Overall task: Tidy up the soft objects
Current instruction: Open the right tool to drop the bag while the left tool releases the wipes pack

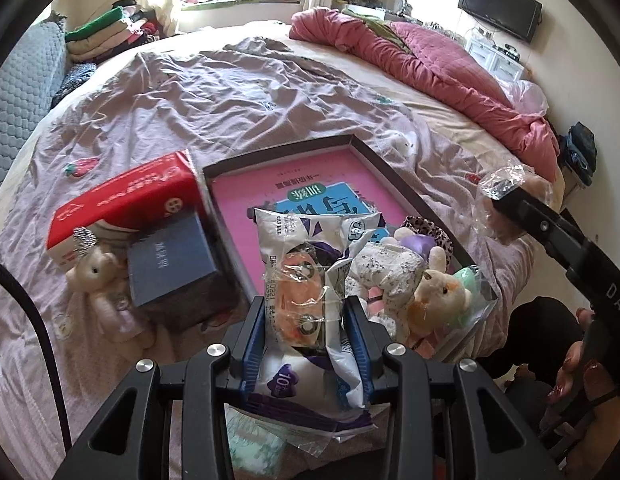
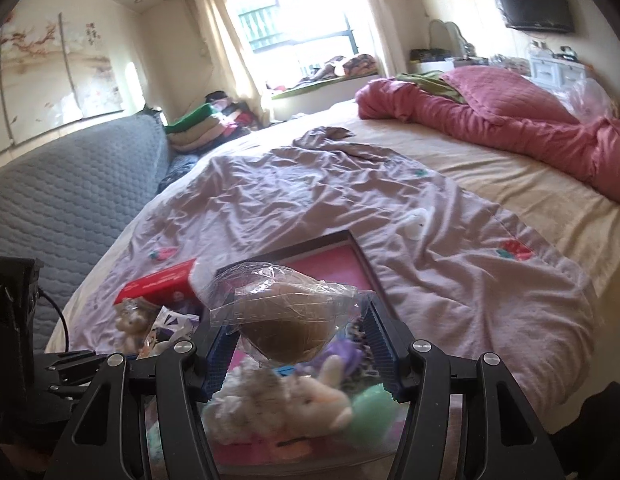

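Over the bed's near edge, both grippers hang above a shallow dark-framed tray (image 1: 393, 168) with a pink printed sheet in its bottom. The left gripper (image 1: 306, 320) tips steeply down, its blue-padded jaws narrowed and pressing on a white and purple snack packet (image 1: 306, 264); an orange item shows through the packet's clear window, and "10" can be read near its lower end. The Chinese print on the sheet is upside down from here and I can't read it.

From the left wrist view, the right gripper's black finger (image 1: 549, 228) reaches in from the right edge, the letters "DAS" on it, with crinkled clear plastic at its tip and a person's fingers around the handle lower down. That view alone shows a navy box (image 1: 170, 268) leaning on a red and white box (image 1: 126, 204), a small pale plush bear (image 1: 98, 276) beside them, and a cream plush rabbit (image 1: 441, 292) lying in the tray's near corner.

The right wrist view carries the detail the other lacks: the right gripper (image 2: 298, 328) points at a shallower angle, jaws fairly wide, clamped on a clear plastic pack with a brown bun (image 2: 286, 320) inside, held over the tray and the blurred rabbit. A mauve sheet (image 2: 349, 208) with strawberry patches covers the bed, and a pink quilt (image 2: 509, 120) is heaped far right.
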A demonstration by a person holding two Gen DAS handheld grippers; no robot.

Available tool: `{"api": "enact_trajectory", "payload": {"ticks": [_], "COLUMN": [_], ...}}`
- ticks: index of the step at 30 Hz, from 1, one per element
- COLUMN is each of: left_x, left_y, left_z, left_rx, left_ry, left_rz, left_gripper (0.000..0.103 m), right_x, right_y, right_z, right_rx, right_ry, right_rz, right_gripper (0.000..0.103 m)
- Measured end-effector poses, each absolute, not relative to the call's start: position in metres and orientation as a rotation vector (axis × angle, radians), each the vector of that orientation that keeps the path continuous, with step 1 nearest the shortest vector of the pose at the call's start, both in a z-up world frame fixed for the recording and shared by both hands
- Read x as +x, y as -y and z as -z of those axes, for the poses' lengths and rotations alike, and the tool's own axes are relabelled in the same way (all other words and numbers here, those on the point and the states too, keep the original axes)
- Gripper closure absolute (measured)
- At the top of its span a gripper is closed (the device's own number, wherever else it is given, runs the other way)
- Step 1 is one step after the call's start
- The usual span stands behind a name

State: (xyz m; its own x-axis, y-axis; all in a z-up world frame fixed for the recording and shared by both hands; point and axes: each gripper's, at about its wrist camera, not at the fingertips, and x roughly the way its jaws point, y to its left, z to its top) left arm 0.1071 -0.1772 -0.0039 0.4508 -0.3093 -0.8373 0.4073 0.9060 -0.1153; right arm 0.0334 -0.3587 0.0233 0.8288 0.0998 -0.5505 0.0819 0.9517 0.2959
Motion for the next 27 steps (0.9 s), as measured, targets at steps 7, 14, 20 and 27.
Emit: {"api": "enact_trajectory", "payload": {"ticks": [7, 14, 20, 27], "left_x": [0.125, 0.140, 0.145, 0.148], "left_y": [0.188, 0.195, 0.200, 0.202], "left_z": [0.018, 0.034, 0.044, 0.052], "left_rx": [0.119, 0.122, 0.123, 0.126], "left_ry": [-1.042, -1.083, -1.102, -1.117], "left_rz": [0.432, 0.429, 0.435, 0.436], "left_gripper": [0.064, 0.064, 0.064, 0.064], "right_x": [0.037, 0.047, 0.055, 0.070], "right_y": [0.377, 0.385, 0.389, 0.389], "right_z": [-0.008, 0.006, 0.018, 0.033], "right_rx": [0.324, 0.340, 0.337, 0.319], "right_ry": [-0.595, -0.603, -0.618, -0.650], "right_rz": [0.062, 0.098, 0.134, 0.170], "right_gripper": [0.041, 0.041, 0.041, 0.041]}}
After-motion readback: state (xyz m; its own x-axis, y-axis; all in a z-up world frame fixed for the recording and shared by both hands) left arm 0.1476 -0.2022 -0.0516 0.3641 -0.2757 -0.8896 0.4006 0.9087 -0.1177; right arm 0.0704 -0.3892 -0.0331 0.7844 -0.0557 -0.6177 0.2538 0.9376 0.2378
